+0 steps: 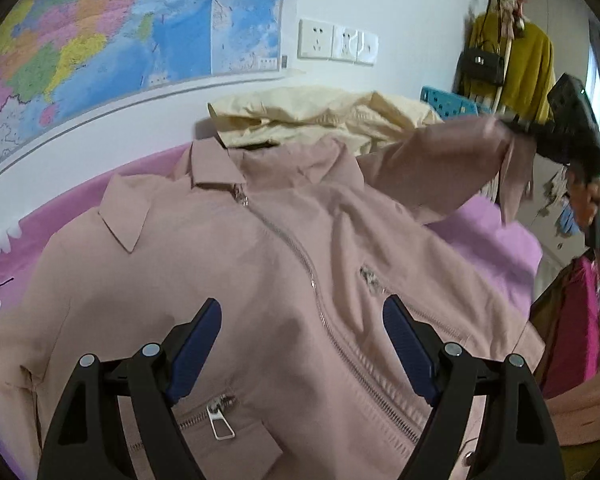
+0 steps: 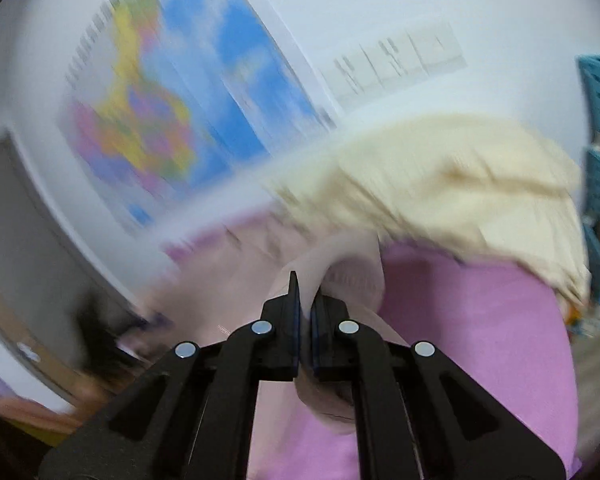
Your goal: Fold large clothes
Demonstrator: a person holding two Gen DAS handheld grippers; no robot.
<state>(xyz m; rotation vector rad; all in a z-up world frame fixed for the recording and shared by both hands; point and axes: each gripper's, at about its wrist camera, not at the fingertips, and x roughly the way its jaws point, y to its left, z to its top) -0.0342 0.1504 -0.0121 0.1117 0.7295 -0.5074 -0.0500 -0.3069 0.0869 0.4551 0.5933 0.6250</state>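
Observation:
A dusty pink zip jacket (image 1: 236, 280) lies front up on a purple bedsheet (image 1: 496, 236). My left gripper (image 1: 302, 320) hovers open over its chest, nothing between the blue pads. The jacket's sleeve (image 1: 440, 168) is lifted to the upper right, its cuff pinched by my right gripper (image 1: 512, 128), which a hand holds there. In the blurred right wrist view my right gripper (image 2: 305, 292) is shut on pale pink cuff fabric (image 2: 340, 276) above the purple bedsheet (image 2: 480, 320).
A cream garment (image 1: 320, 116) is heaped against the wall behind the jacket, also seen as a cream garment (image 2: 460, 184). A wall map (image 1: 120, 32), sockets (image 1: 338, 42), a blue plastic basket (image 1: 448, 102) and hanging clothes (image 1: 516, 60) surround the bed.

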